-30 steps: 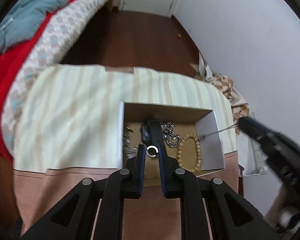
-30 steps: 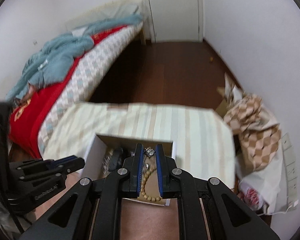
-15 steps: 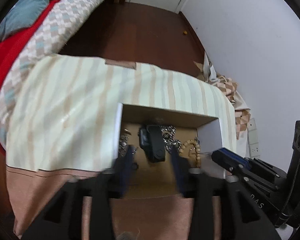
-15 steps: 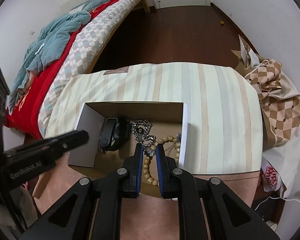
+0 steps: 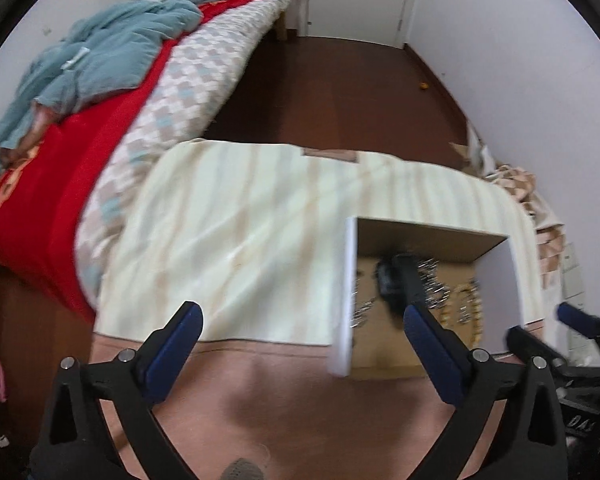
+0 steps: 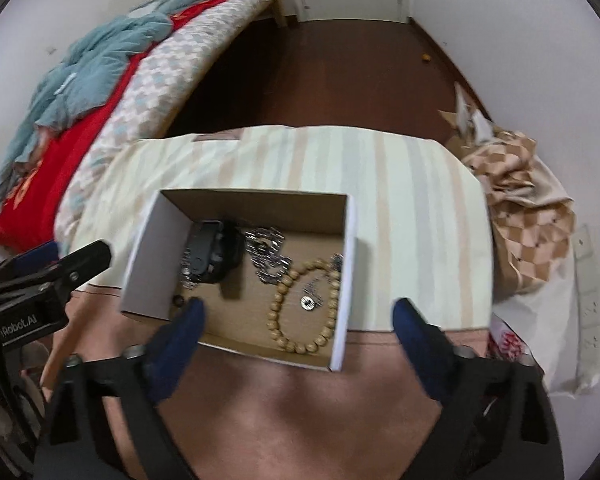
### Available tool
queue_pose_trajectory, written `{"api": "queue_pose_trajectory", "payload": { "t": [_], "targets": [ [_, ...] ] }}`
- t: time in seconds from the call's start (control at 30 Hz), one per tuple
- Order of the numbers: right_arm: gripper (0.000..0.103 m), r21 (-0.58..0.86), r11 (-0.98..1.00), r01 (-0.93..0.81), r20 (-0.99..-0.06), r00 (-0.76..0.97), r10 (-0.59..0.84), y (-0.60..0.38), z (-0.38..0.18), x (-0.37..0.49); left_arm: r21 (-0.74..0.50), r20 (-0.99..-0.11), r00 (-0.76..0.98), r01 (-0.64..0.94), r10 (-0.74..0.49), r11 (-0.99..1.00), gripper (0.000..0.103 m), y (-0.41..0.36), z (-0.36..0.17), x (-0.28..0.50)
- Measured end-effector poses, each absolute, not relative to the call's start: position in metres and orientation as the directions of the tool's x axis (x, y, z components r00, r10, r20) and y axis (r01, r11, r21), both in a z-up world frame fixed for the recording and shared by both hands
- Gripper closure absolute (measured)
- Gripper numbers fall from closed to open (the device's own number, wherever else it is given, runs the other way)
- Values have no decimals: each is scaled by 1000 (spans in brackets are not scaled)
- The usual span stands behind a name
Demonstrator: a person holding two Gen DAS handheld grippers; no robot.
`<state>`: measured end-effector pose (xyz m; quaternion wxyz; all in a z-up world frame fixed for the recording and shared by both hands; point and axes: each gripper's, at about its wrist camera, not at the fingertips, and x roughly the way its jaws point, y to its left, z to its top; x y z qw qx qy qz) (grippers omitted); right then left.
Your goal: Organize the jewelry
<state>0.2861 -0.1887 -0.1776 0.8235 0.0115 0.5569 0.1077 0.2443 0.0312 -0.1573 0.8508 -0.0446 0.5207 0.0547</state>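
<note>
**Q:** Cardboard box, white outside: where does the jewelry sit?

**A:** Inside the box, on the striped surface: a wooden bead bracelet, a silver chain and a black watch.

**Q:** And the tools?

**A:** Left tool and right tool both gape wide, empty.

**Q:** What might go wrong?

**A:** Probably tangling: the chain touches the beads, so one could drag the other. The box near the surface's edge could tip.

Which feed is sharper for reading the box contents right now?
Right wrist view: the wooden bead bracelet and silver chain read clearly inside the box, with only mild blur. Left wrist view: motion smear blurs the same contents into streaks, with fisheye bending at the edges.
</note>
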Motion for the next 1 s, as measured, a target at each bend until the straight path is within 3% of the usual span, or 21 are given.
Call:
{"api": "queue_pose_trajectory", "payload": {
  "t": [0.33,1.0],
  "targets": [
    [1,27,997,-78,-906,419,57,-197,-153,247,29,-876,475,-122,84,992,0,21,-134,200],
    [1,8,999,-47,-757,652,37,-212,14,98,11,-764,641,-105,76,994,1,2,4,76]
  ]
}}
